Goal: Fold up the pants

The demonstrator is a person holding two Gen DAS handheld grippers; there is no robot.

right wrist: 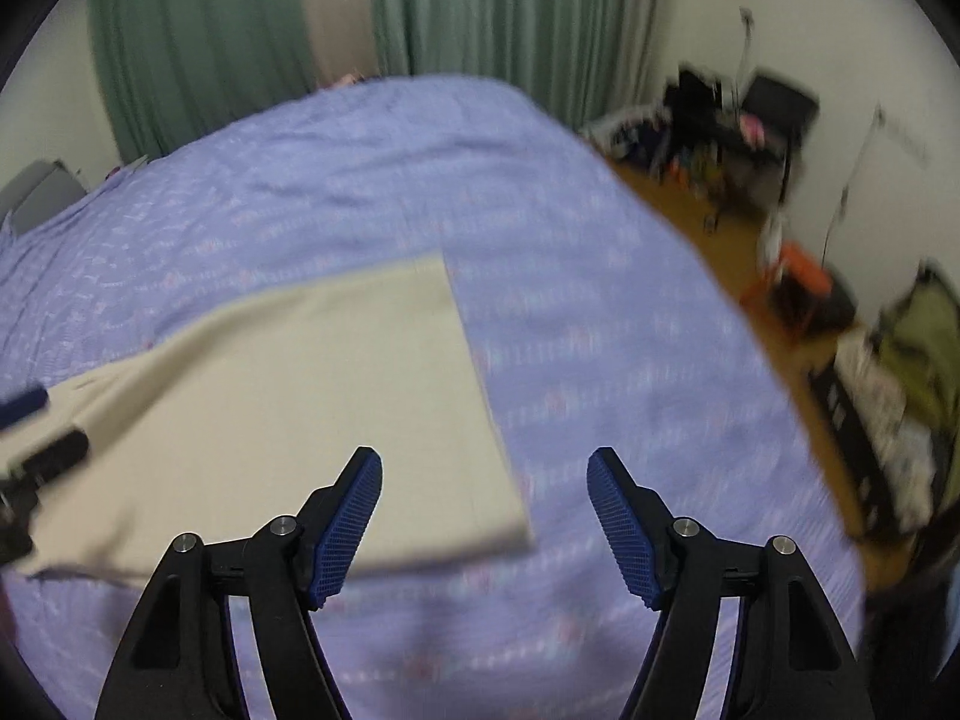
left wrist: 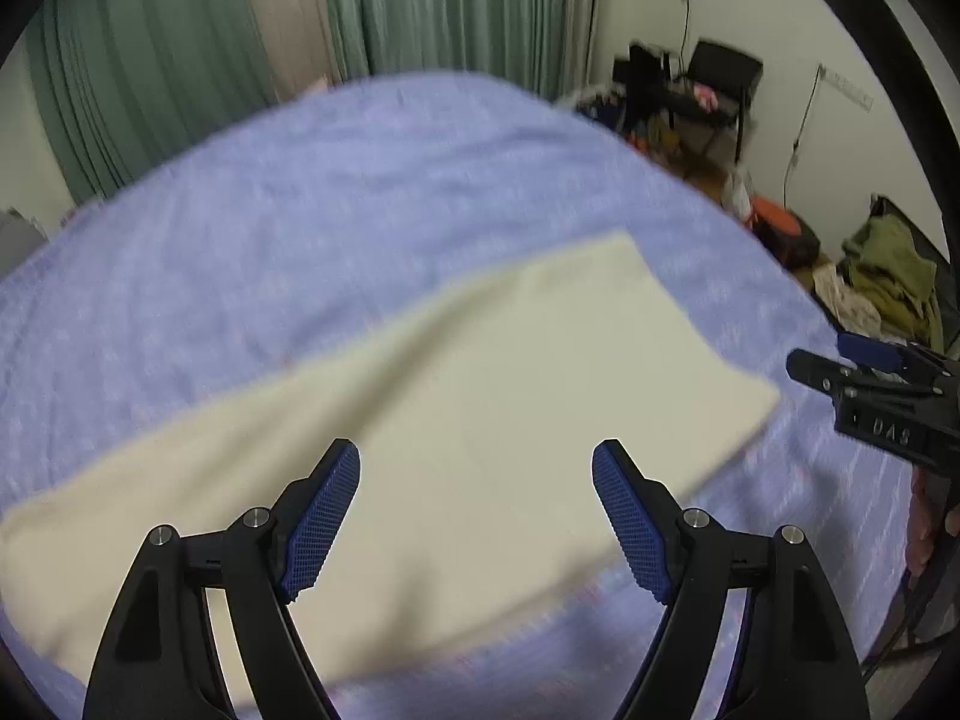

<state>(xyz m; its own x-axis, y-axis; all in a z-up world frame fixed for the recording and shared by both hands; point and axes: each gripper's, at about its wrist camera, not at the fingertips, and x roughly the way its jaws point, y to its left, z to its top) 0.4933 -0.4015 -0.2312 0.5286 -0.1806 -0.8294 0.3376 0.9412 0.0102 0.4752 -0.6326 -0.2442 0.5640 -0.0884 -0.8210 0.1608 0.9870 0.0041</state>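
Left wrist view: left claw spread wide, empty, above cream pants lying flat, folded, on lavender bedspread. Right wrist view: right claw likewise apart, holding nothing, over pants' near corner. Beyond, green curtains, cluttered floor.

Both wrist views look steeply down and forward along their own fingers, close above the bed. Both share the pants, curtains and cluttered corner. The left view catches the right gripper at its right edge; the right view catches the left gripper at its left edge.
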